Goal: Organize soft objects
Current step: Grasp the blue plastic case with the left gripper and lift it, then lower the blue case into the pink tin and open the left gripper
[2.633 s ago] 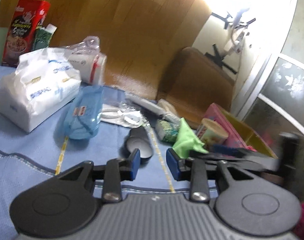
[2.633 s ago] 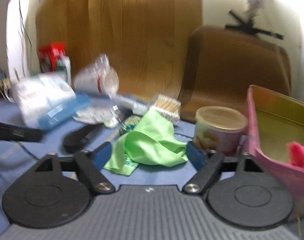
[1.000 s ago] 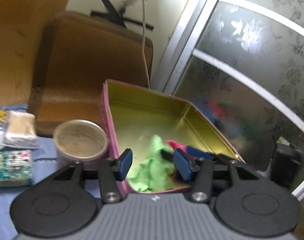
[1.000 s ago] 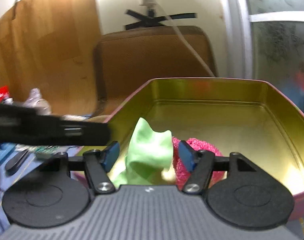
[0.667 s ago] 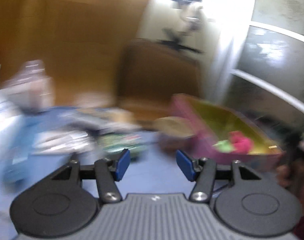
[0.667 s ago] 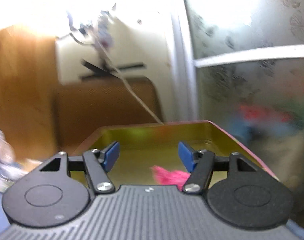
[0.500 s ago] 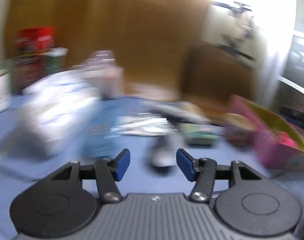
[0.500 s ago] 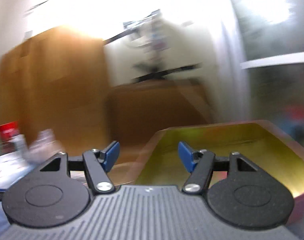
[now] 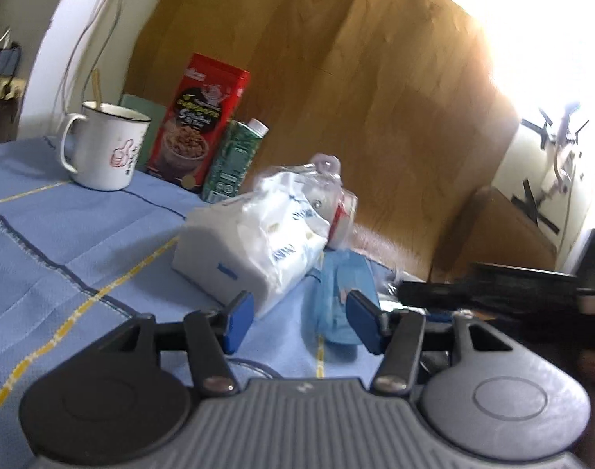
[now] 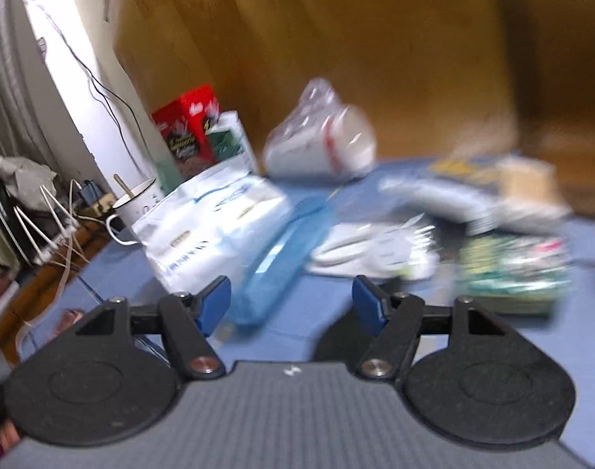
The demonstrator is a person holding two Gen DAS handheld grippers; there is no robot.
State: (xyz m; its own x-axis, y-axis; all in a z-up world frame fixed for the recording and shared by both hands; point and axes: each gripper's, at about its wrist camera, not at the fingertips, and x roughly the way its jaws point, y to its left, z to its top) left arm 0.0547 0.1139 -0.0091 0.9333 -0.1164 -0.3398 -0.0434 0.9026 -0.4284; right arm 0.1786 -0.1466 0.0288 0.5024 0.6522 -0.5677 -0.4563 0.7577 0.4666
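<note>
The left gripper (image 9: 297, 318) is standing spread and empty; the right gripper (image 10: 291, 305) is opening, nothing between. The white tissue pack (image 9: 254, 242) is lying on the blue cloth (image 9: 63, 226), just ahead.

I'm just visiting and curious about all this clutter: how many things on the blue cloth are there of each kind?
Mugs: 1, the white mug
Cartons and boxes: 2, the red box and the green carton
White soft packs: 1, the tissue pack
Blue cases: 1, the blue case
Bagged cups: 1, the cup sleeve
Total: 6; the blurred items on the right are not counted.
</note>
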